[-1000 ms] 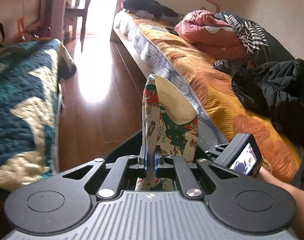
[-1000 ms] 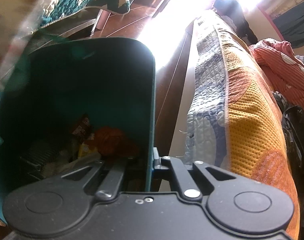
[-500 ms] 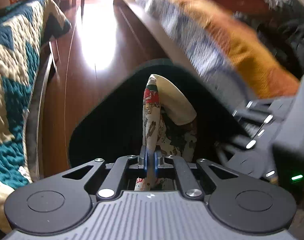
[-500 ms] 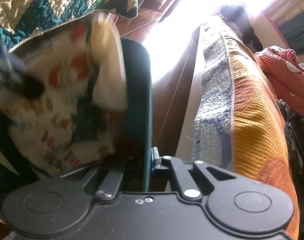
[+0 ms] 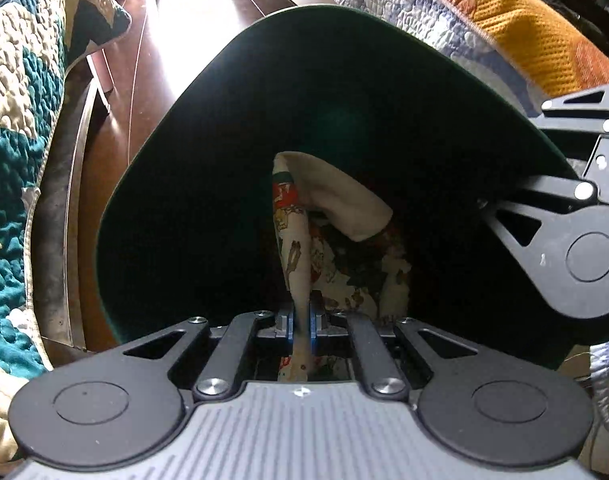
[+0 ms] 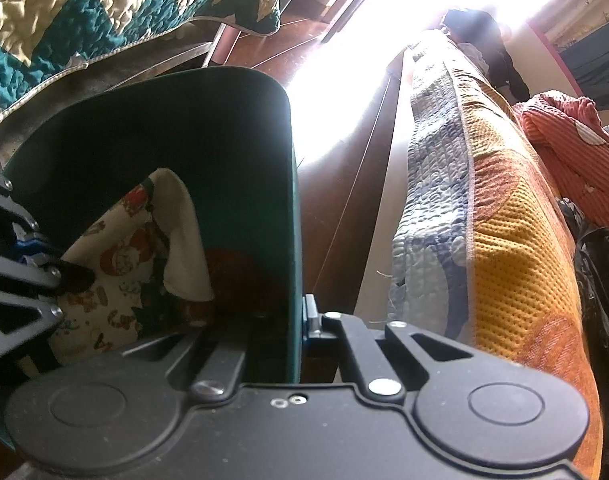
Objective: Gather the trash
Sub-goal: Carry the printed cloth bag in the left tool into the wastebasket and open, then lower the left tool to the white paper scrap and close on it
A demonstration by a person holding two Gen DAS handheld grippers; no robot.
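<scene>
My left gripper (image 5: 300, 320) is shut on a printed paper wrapper (image 5: 300, 240), cream with red and green cartoon figures, and holds it inside the dark green trash bin (image 5: 224, 120). My right gripper (image 6: 298, 320) is shut on the bin's wall (image 6: 288, 200), holding the bin. In the right wrist view the wrapper (image 6: 116, 264) shows inside the bin with the left gripper (image 6: 70, 278) clamped on it from the left. Some red trash (image 6: 240, 276) lies at the bin's bottom. The right gripper (image 5: 576, 216) shows at the bin's right rim in the left wrist view.
A bed with an orange and blue quilt (image 6: 504, 240) runs along the right. A teal and cream zigzag quilt (image 5: 16, 160) on a metal frame is on the left. Brown wooden floor (image 5: 136, 92) lies between, with sun glare. Clothes (image 6: 564, 152) lie on the bed.
My left gripper has carried the wrapper from above the floor down into the bin. The bin now fills the left wrist view. My right gripper has kept its hold on the bin wall.
</scene>
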